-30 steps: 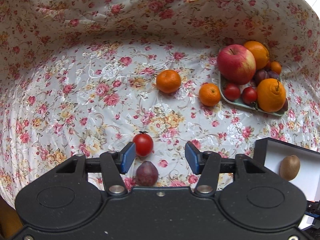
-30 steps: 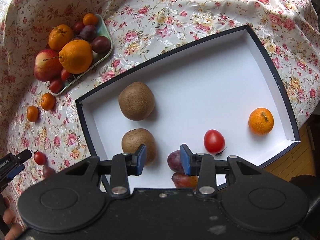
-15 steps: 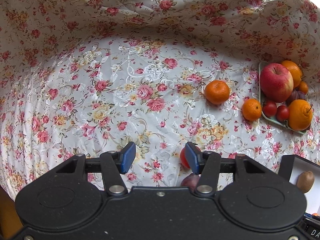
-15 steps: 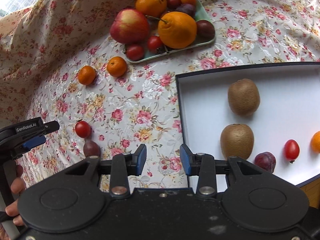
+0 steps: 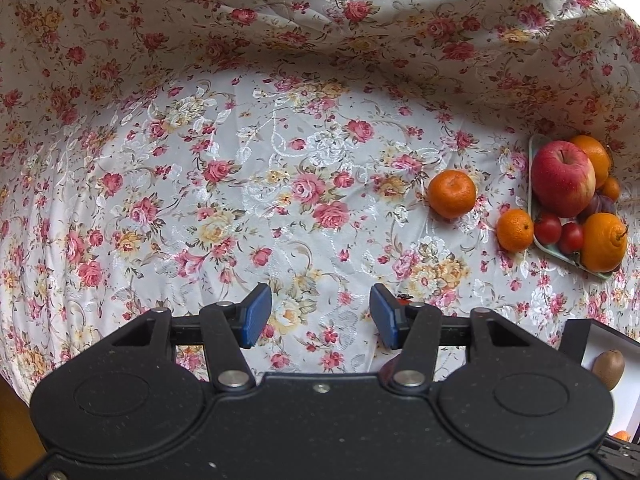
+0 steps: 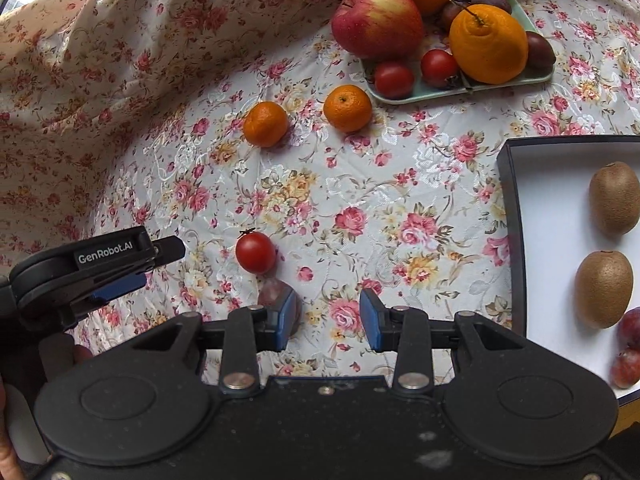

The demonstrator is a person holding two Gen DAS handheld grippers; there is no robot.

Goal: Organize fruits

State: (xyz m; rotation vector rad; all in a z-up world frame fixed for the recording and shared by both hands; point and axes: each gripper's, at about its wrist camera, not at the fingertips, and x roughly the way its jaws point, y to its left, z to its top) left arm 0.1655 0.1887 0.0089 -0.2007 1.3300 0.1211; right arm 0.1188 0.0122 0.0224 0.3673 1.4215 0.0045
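Note:
On the flowered cloth lie a cherry tomato [image 6: 255,253] and, just below it, a dark plum [image 6: 275,293]. My right gripper [image 6: 328,320] hangs open over bare cloth, with the plum half hidden behind its left finger. My left gripper [image 5: 320,316] is open too, with only cloth between its pads. It stands left of the tomato, and the right wrist view shows it from the side [image 6: 148,268]. In the left wrist view only a red sliver of the tomato [image 5: 402,299] shows behind the right finger. Two mandarins [image 6: 265,124] [image 6: 347,108] lie further off.
A green tray [image 6: 440,92] at the back holds an apple [image 6: 376,20], oranges, tomatoes and plums. The dark-rimmed white box [image 6: 508,220] at right holds two kiwis [image 6: 614,198] and plums [image 6: 630,328]. The cloth rises in folds at the back and left. A hand grips the left tool.
My right gripper has swung from over the white box to the cloth beside the loose plum and tomato. My left gripper slid left, so the tomato and plum passed behind its right finger.

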